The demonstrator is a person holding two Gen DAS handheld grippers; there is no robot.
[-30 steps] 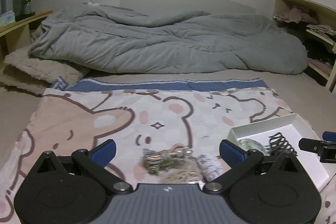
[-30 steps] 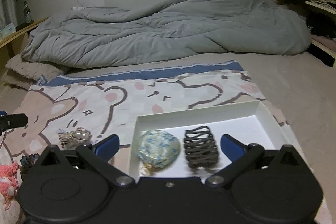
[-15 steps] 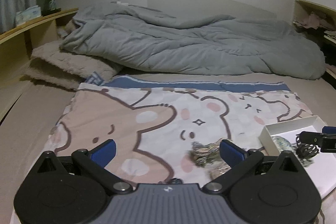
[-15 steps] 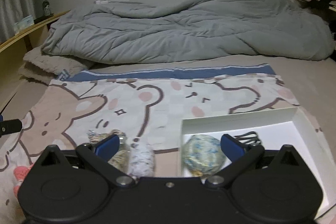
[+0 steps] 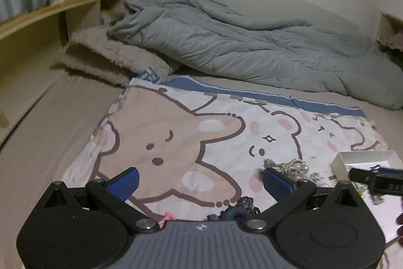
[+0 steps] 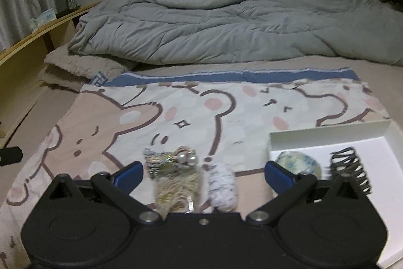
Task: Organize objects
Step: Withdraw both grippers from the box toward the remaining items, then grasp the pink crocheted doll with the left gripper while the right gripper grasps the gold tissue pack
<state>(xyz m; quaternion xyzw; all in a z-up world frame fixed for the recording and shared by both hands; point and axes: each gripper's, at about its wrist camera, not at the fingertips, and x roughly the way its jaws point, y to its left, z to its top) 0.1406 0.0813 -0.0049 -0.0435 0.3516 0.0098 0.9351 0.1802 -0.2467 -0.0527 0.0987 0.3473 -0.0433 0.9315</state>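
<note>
A white box (image 6: 327, 134) sits on the bear-print blanket at the right, holding a blue floral scrunchie (image 6: 297, 163) and a black claw clip (image 6: 350, 168). My right gripper (image 6: 204, 174) is open and hovers over a pearl bow clip (image 6: 173, 158), a beige woven clip (image 6: 176, 189) and a white fluffy scrunchie (image 6: 223, 185) left of the box. My left gripper (image 5: 201, 180) is open over bare blanket. Near its base lie a dark blue scrunchie (image 5: 239, 208) and a pink item (image 5: 167, 216). The pearl bow clip (image 5: 289, 165) lies by its right finger.
A rumpled grey duvet (image 6: 226, 24) fills the far half of the bed, with a beige fuzzy pillow (image 5: 110, 59) at the left. A wooden shelf (image 5: 50, 9) with a bottle runs along the left wall. The right gripper's tip (image 5: 372, 175) shows by the box (image 5: 362, 158).
Both grippers have swung left. The right one went from facing the box's contents to hovering over the loose clips and scrunchie on the blanket. Both stayed open.
</note>
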